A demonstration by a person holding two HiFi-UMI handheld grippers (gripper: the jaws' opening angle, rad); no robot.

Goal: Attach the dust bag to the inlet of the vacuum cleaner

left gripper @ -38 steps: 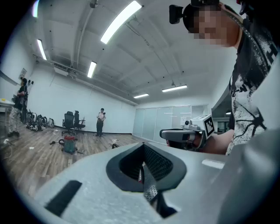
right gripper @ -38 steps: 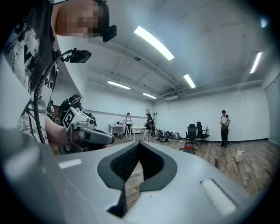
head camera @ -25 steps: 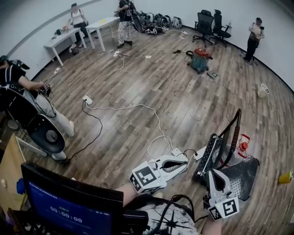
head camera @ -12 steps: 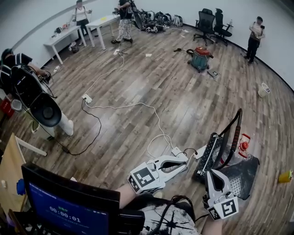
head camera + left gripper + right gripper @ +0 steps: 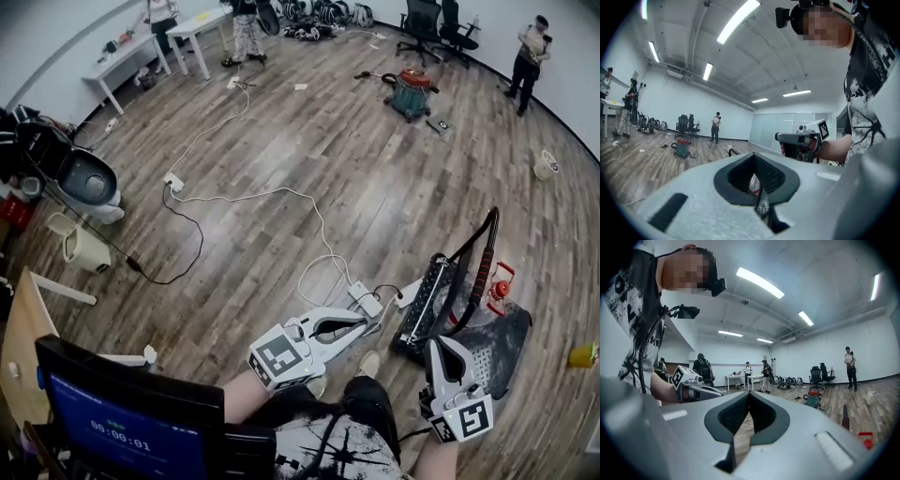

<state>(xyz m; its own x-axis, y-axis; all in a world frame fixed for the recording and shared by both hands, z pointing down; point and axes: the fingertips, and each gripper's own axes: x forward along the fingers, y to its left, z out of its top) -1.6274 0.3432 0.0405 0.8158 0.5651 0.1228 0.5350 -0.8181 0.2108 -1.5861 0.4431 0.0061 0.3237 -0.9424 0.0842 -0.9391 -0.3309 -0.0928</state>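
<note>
A red and teal vacuum cleaner (image 5: 410, 94) stands far off on the wooden floor; it also shows small in the left gripper view (image 5: 682, 148) and the right gripper view (image 5: 813, 398). I can make out no dust bag. My left gripper (image 5: 377, 322) is held low in front of me, pointing right, jaws shut and empty (image 5: 751, 158). My right gripper (image 5: 437, 345) points away from me beside a black folded frame (image 5: 433, 302), jaws shut and empty (image 5: 749, 395). Each gripper sees the other: the right gripper (image 5: 801, 139) and the left gripper (image 5: 691, 386).
A dark mesh tray (image 5: 497, 345) and a red object (image 5: 499, 287) lie by the black frame. A white power strip (image 5: 366, 299) with its cable (image 5: 281, 193) trails across the floor. A monitor (image 5: 131, 422) stands at my lower left. People, tables and office chairs line the far wall.
The head view has tipped so the far objects sit higher. The left gripper has slid down and left in view, the right gripper slightly down. Both stay shut.
</note>
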